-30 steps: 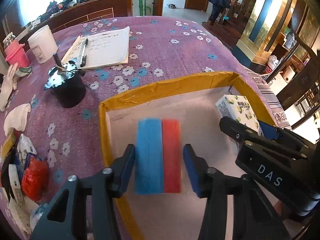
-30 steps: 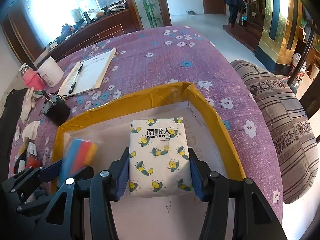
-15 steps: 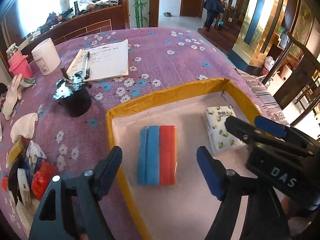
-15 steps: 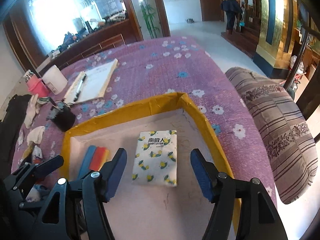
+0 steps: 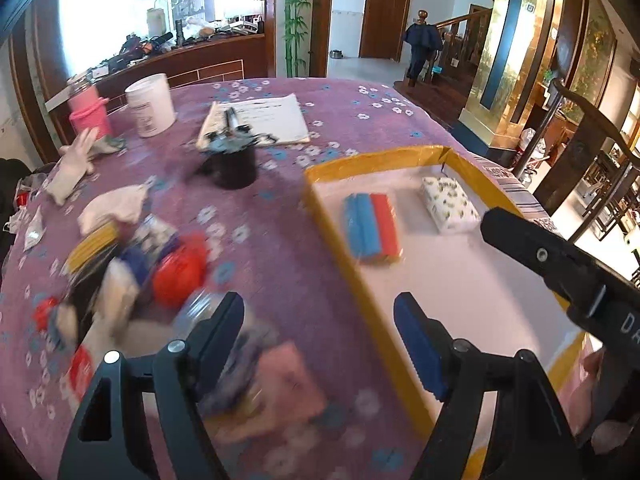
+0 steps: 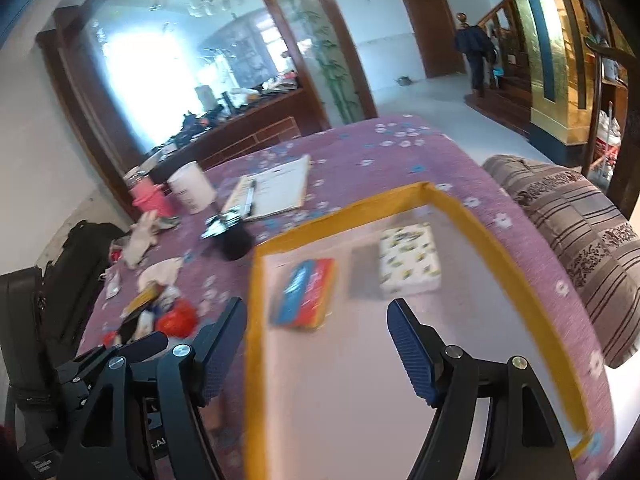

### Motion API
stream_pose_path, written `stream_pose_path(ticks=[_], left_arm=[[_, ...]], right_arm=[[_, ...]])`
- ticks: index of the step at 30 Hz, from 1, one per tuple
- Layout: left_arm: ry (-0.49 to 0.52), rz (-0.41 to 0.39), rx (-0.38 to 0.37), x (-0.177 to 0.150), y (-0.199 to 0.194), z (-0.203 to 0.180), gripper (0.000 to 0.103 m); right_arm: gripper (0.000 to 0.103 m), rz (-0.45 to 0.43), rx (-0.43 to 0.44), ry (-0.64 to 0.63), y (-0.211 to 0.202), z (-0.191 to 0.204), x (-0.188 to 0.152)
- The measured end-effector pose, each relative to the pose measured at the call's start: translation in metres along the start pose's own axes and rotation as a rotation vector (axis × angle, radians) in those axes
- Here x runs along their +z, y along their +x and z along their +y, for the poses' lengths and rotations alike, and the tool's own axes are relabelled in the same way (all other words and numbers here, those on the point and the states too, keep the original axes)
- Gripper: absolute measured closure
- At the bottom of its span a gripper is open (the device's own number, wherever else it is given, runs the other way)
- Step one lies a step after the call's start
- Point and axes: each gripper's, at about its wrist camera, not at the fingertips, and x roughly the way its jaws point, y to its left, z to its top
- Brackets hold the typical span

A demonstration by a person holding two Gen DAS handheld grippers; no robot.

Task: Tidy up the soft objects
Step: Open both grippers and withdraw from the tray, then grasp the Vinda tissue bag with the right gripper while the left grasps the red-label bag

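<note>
Both placements done: blue-and-red sponge block (image 5: 372, 230) and lemon-print tissue pack (image 5: 450, 204) lie apart in yellow-rimmed tray (image 5: 352, 284), frame centre-right. Left gripper (image 5: 318, 334) and right gripper (image 6: 316, 344) have just opened, jaws apart, empty. Next: pick from blurred pile (image 5: 132, 276), lower left.

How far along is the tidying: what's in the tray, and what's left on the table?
Done: the sponge and tissue pack lie side by side in the tray. In hand: nothing; the left gripper and right gripper have just been opening, jaws empty. Left: the blurred pile on the tablecloth.
</note>
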Motion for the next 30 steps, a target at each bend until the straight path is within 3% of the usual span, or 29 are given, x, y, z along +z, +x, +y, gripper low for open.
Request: stream_pose_path(ticks=[7,14,19,21,24,25,26,28,30], left_arm=[[-0.064,-0.049,0.018,-0.051,-0.043,0.071,0.026],[-0.155,-0.092,0.098,-0.098,-0.066,0.16,0.022],[-0.231,-0.11,0.104,-0.112,-0.059,0.204,0.022],[-0.252,-0.094,0.062,-0.11,-0.054,0.209,0.022],[-0.231,-0.092,0.078,-0.107,-0.054,0.207,0.022],[-0.21,-0.093,0.09,-0.104,-0.056,0.206,0.02],[-0.195,-0.096,0.096,-0.103,-0.057,0.205,0.017],[-0.166,-0.103,0.115,-0.099,-0.061,0.204,0.011],[-0.117,-0.094,0.114,-0.092,-0.059,0.202,0.006]], right_arm=[[0.025,0.016,0.111,-0.061,0.0,0.059,-0.032],[0.025,0.11,0.156,-0.131,0.037,0.108,-0.063],[0.022,0.173,0.123,-0.202,0.061,0.137,-0.07],[0.02,0.191,0.09,-0.24,0.073,0.146,-0.068],[0.021,0.24,0.047,-0.259,0.1,0.149,-0.067],[0.031,0.254,0.062,-0.249,0.107,0.147,-0.069],[0.049,0.247,0.078,-0.249,0.111,0.146,-0.07],[0.05,0.202,0.084,-0.266,0.108,0.143,-0.074],[0.05,0.143,0.147,-0.27,0.094,0.14,-0.072]])
